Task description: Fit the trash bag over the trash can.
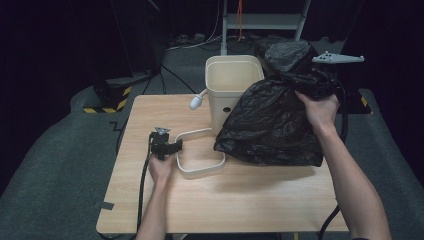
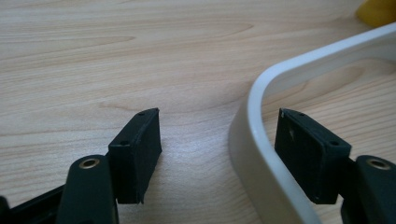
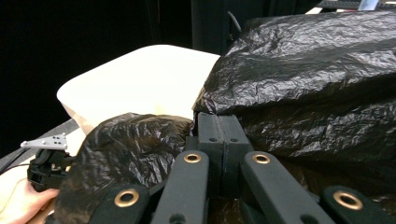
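While the right gripper (image 1: 311, 82) is held raised above the right side of the table (image 1: 165, 215), its jaws are seen pressed together on a fold of the black bag (image 1: 272, 125); in the right gripper view the two pads meet flat at the gripper (image 3: 223, 133), with crinkled black film bunched around and behind them. The bag is lifted at its top edge by this grip, and its bulk is draped down to rest on the table just right of the bin (image 1: 231, 87), against whose wall it is pressed. The bin, cream and open-topped, is stood upright at the far middle of the table, and a dark round hole is seen in its front wall. A cream ring frame (image 1: 200, 155) is laid flat on the wood in front of the bin, touching the lower left of the bag. The left gripper (image 1: 172, 147) is held low at the frame's left side, and its jaws are spread; in the left gripper view the frame's rim (image 2: 254, 154) is seen passing between the gripper's (image 2: 219, 156) two pads, lying close against the right pad and well apart from the left one, so that it is not pinched. A small white rounded object (image 1: 196, 102) is seen sticking out beside the bin's left wall; what it is cannot be told.
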`<state>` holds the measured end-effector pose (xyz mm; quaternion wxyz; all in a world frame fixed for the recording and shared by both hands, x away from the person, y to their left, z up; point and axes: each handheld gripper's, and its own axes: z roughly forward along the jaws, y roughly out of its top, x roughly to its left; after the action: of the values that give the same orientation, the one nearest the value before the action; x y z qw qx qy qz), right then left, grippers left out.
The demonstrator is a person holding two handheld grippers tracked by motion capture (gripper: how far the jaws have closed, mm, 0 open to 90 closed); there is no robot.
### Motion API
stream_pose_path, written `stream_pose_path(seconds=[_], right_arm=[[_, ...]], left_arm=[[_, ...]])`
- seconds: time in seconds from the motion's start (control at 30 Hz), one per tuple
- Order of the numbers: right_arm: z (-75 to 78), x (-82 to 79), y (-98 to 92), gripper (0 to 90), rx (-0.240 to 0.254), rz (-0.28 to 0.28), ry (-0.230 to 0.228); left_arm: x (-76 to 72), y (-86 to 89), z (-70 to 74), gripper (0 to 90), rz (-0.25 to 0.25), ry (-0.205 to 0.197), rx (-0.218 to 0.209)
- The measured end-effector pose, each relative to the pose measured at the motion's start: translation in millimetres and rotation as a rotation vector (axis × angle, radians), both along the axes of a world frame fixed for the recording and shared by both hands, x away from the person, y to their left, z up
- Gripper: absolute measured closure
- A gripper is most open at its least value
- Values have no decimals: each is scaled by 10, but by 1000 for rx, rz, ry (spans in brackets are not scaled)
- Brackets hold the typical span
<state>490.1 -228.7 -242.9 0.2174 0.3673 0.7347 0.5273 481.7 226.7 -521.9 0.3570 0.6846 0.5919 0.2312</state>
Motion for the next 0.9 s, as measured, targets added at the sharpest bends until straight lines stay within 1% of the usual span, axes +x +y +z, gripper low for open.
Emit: stream_pose_path(seconds=[0.07, 0.17, 0.2, 0.27, 0.37, 0.4, 0.47, 0.63, 0.67, 0.73, 0.8, 0.87, 0.9], right_arm=[[7, 2, 27, 899, 7, 7, 2], [29, -1, 80, 899, 4, 22, -2], [35, 0, 99, 899, 2, 28, -5], [43, 7, 135, 899, 0, 40, -2], [38, 24, 188, 899, 1, 54, -2], [29, 34, 206, 898, 1, 61, -2], [5, 52, 244, 899, 0, 73, 8], [-49, 100, 375, 899, -6, 102, 20], [-60, 108, 404, 899, -7, 107, 25], [-81, 125, 462, 899, -13, 117, 32], [-101, 144, 516, 899, -19, 125, 38], [-116, 156, 561, 898, -20, 132, 42], [-122, 159, 579, 898, -20, 136, 44]], left_arm=[[-35, 23, 68, 310, 2, -27, -31], [-88, 25, 174, 311, -12, -65, -75], [-101, 18, 201, 314, -21, -74, -86], [-112, -14, 241, 317, -44, -78, -109], [-106, -79, 305, 310, -86, -68, -100], [-109, -99, 332, 308, -97, -71, -94], [-119, -124, 406, 309, -115, -73, -106], [-150, -137, 673, 309, -150, -105, -173], [-158, -135, 733, 309, -159, -120, -178], [-179, -142, 855, 309, -175, -139, -206], [-198, -145, 989, 308, -195, -159, -218], [-208, -153, 1085, 308, -212, -169, -229], [-214, -160, 1136, 308, -221, -168, -245]])
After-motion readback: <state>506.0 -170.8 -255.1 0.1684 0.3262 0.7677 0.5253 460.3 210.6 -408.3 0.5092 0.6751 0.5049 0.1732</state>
